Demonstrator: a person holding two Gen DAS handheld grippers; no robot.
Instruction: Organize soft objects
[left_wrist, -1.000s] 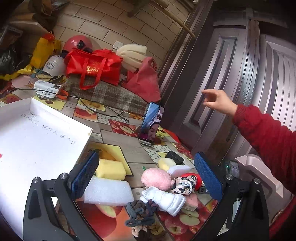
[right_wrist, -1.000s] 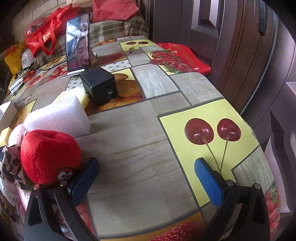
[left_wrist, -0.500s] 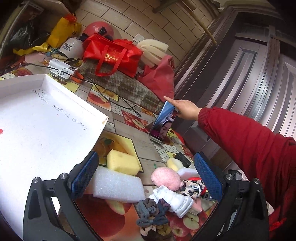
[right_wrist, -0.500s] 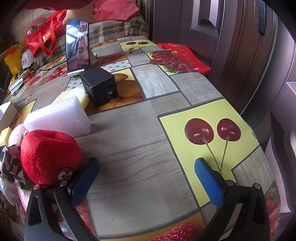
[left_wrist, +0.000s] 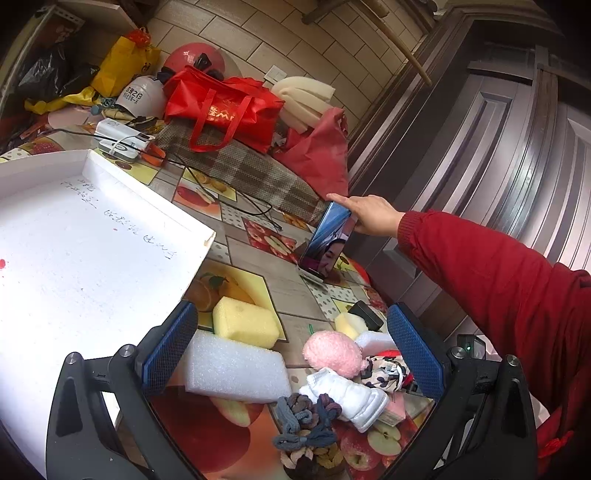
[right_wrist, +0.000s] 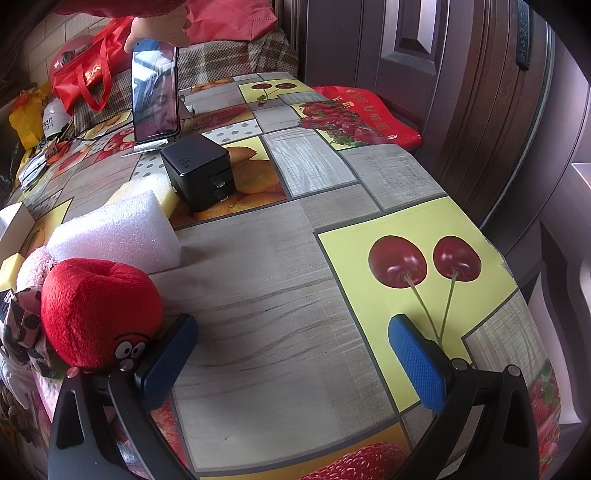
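My left gripper (left_wrist: 291, 343) is open and empty, held above a heap of soft things: a white foam block (left_wrist: 236, 371), a yellow sponge (left_wrist: 245, 321), a pink pompom (left_wrist: 332, 352), a white padded piece (left_wrist: 349, 397) and grey hair ties (left_wrist: 304, 419). A white tray (left_wrist: 81, 254) lies to the left. My right gripper (right_wrist: 291, 354) is open and empty, low over the tablecloth. A red plush apple (right_wrist: 99, 314) sits by its left finger, with a white foam block (right_wrist: 118, 234) behind it.
A person's hand (left_wrist: 369, 214) in a red sleeve touches the top of a phone (left_wrist: 327, 242) on a stand; the phone also shows in the right wrist view (right_wrist: 155, 96). A black charger (right_wrist: 199, 170) sits nearby. Red bags (left_wrist: 221, 107) and clutter line the back. A door (right_wrist: 424, 74) stands right.
The hand in the red sleeve has reached down from mid-air onto the top of the phone. The left wrist view has shifted and risen a little. The right gripper has not moved.
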